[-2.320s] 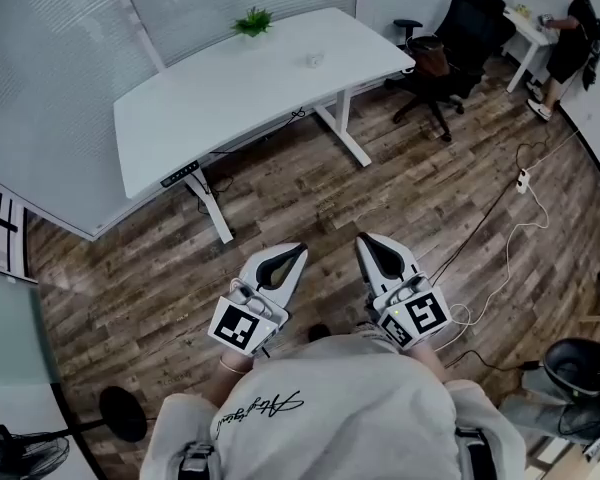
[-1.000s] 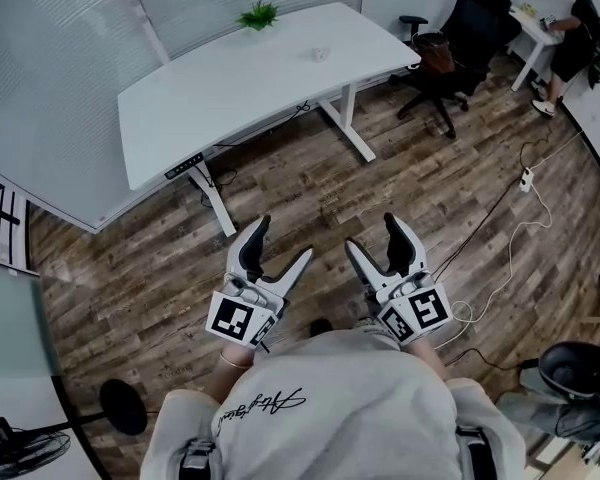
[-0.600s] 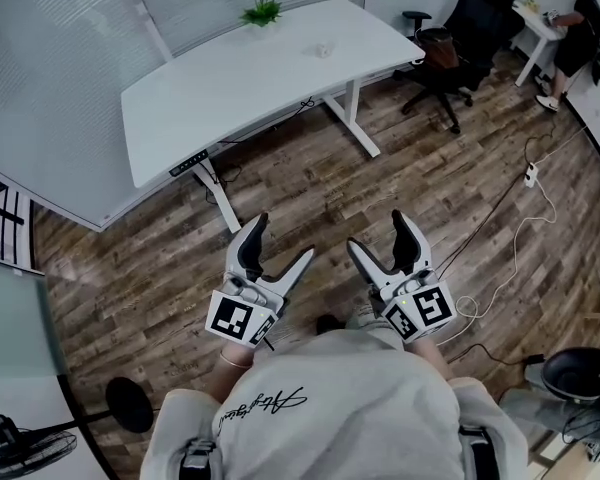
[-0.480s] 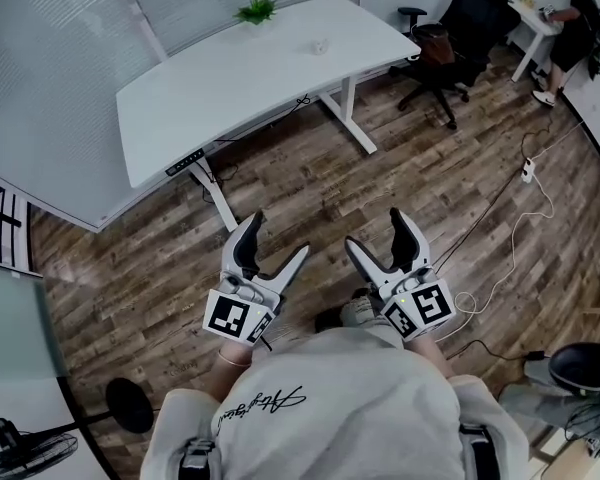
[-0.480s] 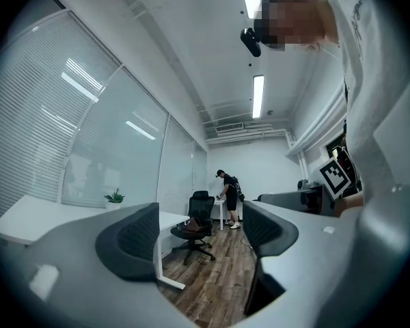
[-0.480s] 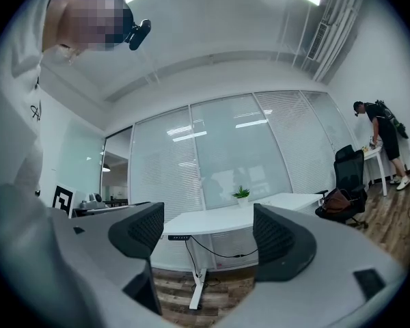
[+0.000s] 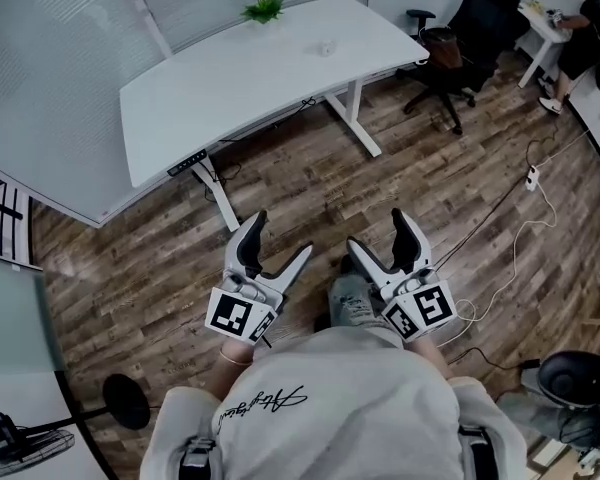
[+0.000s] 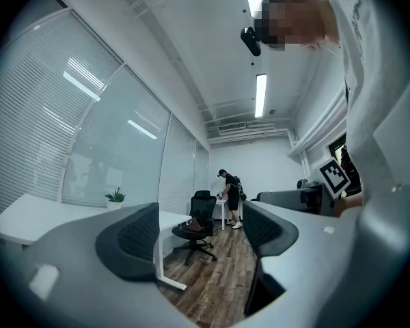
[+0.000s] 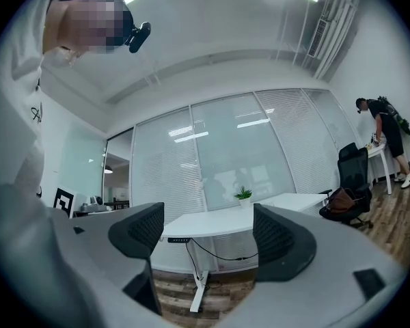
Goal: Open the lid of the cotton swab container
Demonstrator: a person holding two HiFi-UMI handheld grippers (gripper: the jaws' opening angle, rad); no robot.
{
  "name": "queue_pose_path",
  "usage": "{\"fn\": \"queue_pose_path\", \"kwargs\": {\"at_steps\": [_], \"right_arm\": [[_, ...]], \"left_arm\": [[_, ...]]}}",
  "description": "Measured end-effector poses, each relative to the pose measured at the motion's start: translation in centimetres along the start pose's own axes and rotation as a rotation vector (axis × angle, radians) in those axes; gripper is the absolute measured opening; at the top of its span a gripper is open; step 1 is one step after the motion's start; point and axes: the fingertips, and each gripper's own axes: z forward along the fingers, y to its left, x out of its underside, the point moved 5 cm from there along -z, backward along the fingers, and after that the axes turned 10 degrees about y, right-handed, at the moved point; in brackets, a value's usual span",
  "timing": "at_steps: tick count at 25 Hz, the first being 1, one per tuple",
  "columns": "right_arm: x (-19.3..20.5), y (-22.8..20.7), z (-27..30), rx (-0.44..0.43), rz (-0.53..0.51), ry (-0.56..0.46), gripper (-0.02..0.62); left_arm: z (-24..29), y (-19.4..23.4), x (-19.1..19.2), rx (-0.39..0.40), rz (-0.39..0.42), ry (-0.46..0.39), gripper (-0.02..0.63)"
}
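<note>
The cotton swab container (image 7: 326, 48) is a small pale thing on the white desk (image 7: 220, 88), far ahead of me, right of a green potted plant (image 7: 264, 9). Both grippers are held low in front of my body, over the wooden floor and well short of the desk. My left gripper (image 7: 280, 240) is open with nothing between its jaws. My right gripper (image 7: 380, 236) is also open and empty. The left gripper (image 8: 199, 234) looks toward a black chair and a standing person. The right gripper (image 9: 208, 234) looks at the desk (image 9: 219, 222) and plant (image 9: 243, 195).
A black office chair (image 7: 455, 33) stands right of the desk. A person (image 7: 583, 23) stands at a small table at the far right. A white cable with a power strip (image 7: 531, 177) runs over the floor. A fan base (image 7: 125, 401) is at lower left, a black bin (image 7: 575, 380) at lower right.
Both grippers went from shut to wide open. They have stayed open and almost still over the last second. My foot has come forward between them, and the desk sits slightly closer.
</note>
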Motion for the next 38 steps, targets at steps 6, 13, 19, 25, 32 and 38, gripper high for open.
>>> {"fn": "queue_pose_path", "kwargs": {"at_steps": [6,13,19,25,32,38], "right_arm": [[-0.3,-1.7,2.4,-0.02,-0.011,0.018,0.388],[-1.4,-4.9,5.7,-0.037,-0.01,0.015,0.388],[-2.7,-8.0,9.1,-0.051,-0.019,0.017,0.387],[-4.7,-11.3,12.5,-0.071,-0.028,0.013,0.387],[-6.6,-15.5,16.1,-0.091,-0.013,-0.001,0.387],[-7.7,-19.0,19.0,-0.117,-0.023,-0.003,0.387]], "left_arm": [[2.3,1.4,0.0,-0.006,-0.004,-0.004,0.364],[5.9,3.6,-0.4,-0.023,0.0,-0.002,0.363],[9.8,6.1,-1.0,-0.033,0.001,-0.007,0.364],[13.6,8.5,-2.0,-0.055,-0.006,-0.018,0.363],[17.8,10.7,-2.9,-0.08,0.01,-0.006,0.362],[22.0,12.3,-3.3,-0.097,0.014,-0.015,0.363]]}}
